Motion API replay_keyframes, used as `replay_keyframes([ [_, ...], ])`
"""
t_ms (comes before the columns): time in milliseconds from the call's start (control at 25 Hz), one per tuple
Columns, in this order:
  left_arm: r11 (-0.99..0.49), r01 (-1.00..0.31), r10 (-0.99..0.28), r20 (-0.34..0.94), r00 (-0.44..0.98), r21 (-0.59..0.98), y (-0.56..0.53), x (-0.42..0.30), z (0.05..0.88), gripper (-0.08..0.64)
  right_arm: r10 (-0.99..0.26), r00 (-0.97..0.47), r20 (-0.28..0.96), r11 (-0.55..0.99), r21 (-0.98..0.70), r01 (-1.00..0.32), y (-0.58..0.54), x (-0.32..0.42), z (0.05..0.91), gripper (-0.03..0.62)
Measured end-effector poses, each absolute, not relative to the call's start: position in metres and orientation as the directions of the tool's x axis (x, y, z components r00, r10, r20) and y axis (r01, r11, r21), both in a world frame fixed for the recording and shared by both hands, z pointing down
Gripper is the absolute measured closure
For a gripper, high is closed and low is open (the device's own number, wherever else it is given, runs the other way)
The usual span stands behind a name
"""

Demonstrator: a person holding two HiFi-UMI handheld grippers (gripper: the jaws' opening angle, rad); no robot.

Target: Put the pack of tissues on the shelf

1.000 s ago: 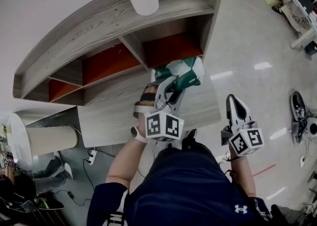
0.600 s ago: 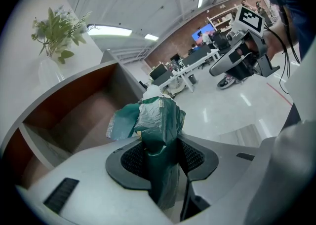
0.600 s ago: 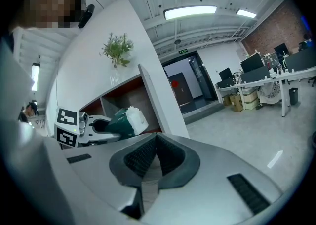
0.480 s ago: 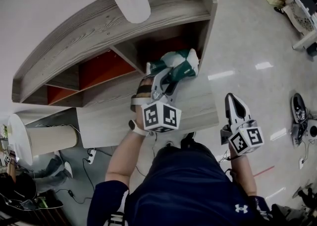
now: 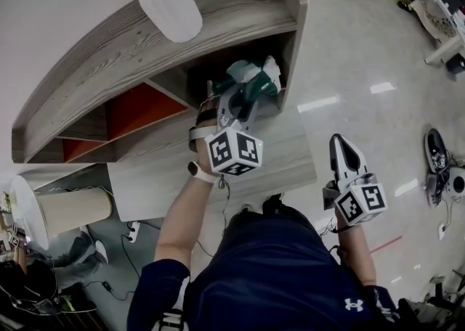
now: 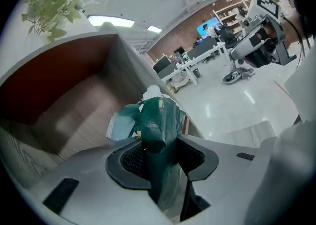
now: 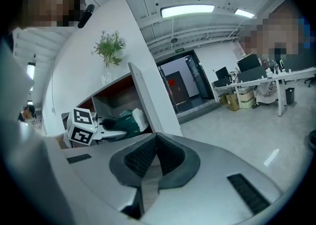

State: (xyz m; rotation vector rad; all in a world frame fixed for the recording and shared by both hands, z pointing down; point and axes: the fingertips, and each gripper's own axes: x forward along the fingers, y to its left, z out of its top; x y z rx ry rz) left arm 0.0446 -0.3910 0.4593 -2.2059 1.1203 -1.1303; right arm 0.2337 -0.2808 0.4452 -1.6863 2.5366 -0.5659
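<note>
My left gripper (image 5: 245, 97) is shut on a green and white pack of tissues (image 5: 253, 81). The pack hangs at the mouth of the rightmost compartment (image 5: 218, 68) of the wooden shelf, above the shelf's lower board (image 5: 280, 155). In the left gripper view the pack (image 6: 159, 120) is pinched between the dark pads (image 6: 129, 159), with the compartment's red-brown back wall (image 6: 54, 71) beyond it. My right gripper (image 5: 341, 146) hangs low at the right, away from the shelf, shut with nothing in it. From the right gripper view (image 7: 155, 141) the pack (image 7: 129, 120) shows at the shelf's right end.
A white vase (image 5: 170, 6) with a plant stands on the shelf top (image 5: 109, 46). More compartments with red backs (image 5: 134, 108) lie to the left. A white cylinder lamp (image 5: 69, 210) is at the lower left. Shoes (image 5: 436, 159) lie on the glossy floor at right.
My left gripper has carried the pack up and forward, from over the lower board to the mouth of the right compartment. The right gripper has stayed where it was.
</note>
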Motion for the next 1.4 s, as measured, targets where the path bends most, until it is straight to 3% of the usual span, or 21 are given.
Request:
replay_keyframes([
  [920, -0.593, -0.456, -0.804, 0.519, 0.291, -0.664, -0.42, 0.056, 0.484, 0.387, -0.903, -0.384, 0.191, 0.311, -0.326, -0.893, -0.292, 0.237, 0.449, 0.581],
  [1400, -0.59, -0.412, -0.807, 0.512, 0.292, -0.695, -0.415, 0.058, 0.483, 0.32, -0.901, -0.389, 0.192, 0.315, -0.327, -0.891, -0.283, 0.229, 0.451, 0.581],
])
